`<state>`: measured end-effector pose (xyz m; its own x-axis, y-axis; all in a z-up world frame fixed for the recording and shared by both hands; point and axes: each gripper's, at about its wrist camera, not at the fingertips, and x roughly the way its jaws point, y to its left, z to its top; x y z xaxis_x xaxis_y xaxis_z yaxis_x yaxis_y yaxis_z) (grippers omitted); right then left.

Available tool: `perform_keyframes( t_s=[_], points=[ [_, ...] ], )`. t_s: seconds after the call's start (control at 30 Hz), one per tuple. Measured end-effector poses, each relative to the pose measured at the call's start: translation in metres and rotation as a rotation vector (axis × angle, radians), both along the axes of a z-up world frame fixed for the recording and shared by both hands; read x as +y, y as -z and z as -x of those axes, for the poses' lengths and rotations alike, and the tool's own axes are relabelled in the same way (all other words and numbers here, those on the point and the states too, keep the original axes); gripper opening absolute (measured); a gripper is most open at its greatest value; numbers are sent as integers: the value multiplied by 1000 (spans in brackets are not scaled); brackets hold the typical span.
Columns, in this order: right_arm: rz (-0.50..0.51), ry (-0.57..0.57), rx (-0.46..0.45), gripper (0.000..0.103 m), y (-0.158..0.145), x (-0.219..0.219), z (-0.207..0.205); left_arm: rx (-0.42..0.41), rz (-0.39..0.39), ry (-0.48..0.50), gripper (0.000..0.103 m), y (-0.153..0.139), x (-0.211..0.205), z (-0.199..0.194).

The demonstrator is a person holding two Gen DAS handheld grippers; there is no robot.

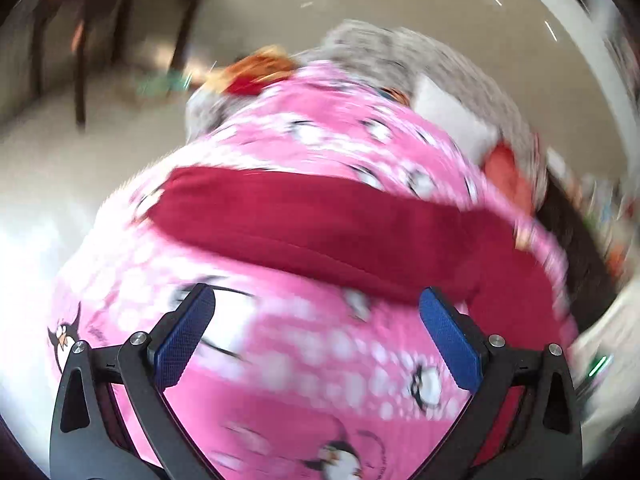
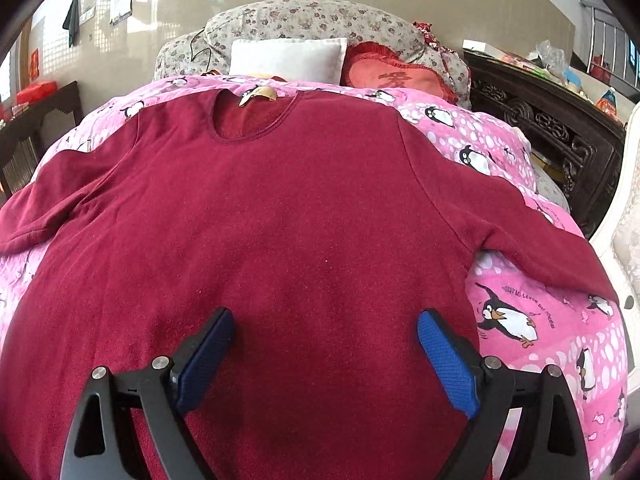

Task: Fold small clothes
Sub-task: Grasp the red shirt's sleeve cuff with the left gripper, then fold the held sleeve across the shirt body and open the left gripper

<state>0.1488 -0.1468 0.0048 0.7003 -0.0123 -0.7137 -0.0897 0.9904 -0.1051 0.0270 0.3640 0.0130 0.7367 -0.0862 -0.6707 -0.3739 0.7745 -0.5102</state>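
Note:
A dark red long-sleeved shirt [image 2: 288,216] lies flat, face up, on a pink penguin-print blanket [image 2: 532,332], neck away from me, both sleeves spread out. My right gripper [image 2: 325,322] is open and empty, above the shirt's lower body. In the blurred left wrist view, one red sleeve [image 1: 320,220] lies across the blanket [image 1: 280,360]. My left gripper [image 1: 316,300] is open and empty, over the blanket just short of the sleeve.
A white pillow [image 2: 288,58] and a red cushion [image 2: 396,76] lie at the head of the bed, against a floral cover [image 2: 312,18]. A dark carved cabinet [image 2: 552,128] stands to the right. A dark table [image 1: 120,20] stands to the left.

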Motion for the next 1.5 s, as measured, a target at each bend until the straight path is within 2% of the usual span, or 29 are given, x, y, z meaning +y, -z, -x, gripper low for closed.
perform_keyframes(
  t_s=[0.07, 0.13, 0.3, 0.37, 0.47, 0.57, 0.67, 0.73, 0.77, 0.83, 0.93, 1.0, 1.1, 1.2, 1.37, 1.5],
  points=[
    [1, 0, 0, 92, 0, 1, 0, 16, 174, -79, 102, 20, 40, 4],
    [1, -1, 1, 92, 0, 1, 0, 11, 298, -101, 102, 37, 65, 0],
    [-1, -2, 3, 92, 0, 1, 0, -22, 390, -127, 102, 51, 84, -21],
    [-1, -2, 3, 92, 0, 1, 0, -59, 387, -145, 102, 50, 90, -21],
    [-3, -3, 5, 92, 0, 1, -1, -135, 422, -178, 100, 49, 95, -24],
    [-2, -3, 5, 92, 0, 1, -1, -202, 437, -185, 86, 48, 99, -18],
    [-2, -3, 5, 92, 0, 1, -1, -197, 450, -221, 67, 56, 105, -15],
    [-3, -3, 5, 92, 0, 1, -1, -177, 441, -244, 45, 61, 107, -17],
    [-2, -4, 5, 92, 0, 1, -1, -167, 429, -259, 39, 62, 108, -17],
    [-2, -5, 5, 92, 1, 1, -1, -130, 387, -280, 14, 64, 107, -20],
    [-3, -5, 5, 92, 1, 1, -1, -95, 305, -301, 6, 57, 100, -22],
    [-8, -5, 1, 92, 0, 1, 0, -106, 207, -305, 5, 35, 89, -22],
    [-12, -7, -7, 92, 0, 1, 0, -187, 77, -221, 5, -9, 52, -29],
    [-11, -11, -10, 92, -1, 2, 1, -262, 28, -80, 5, -41, 2, -48],
    [-10, -17, -19, 92, -2, 2, 3, -352, 55, 241, 5, -68, -117, -101],
    [-24, -12, -40, 92, -4, 0, 7, -385, 84, 389, 5, -71, -207, -149]
  ],
)
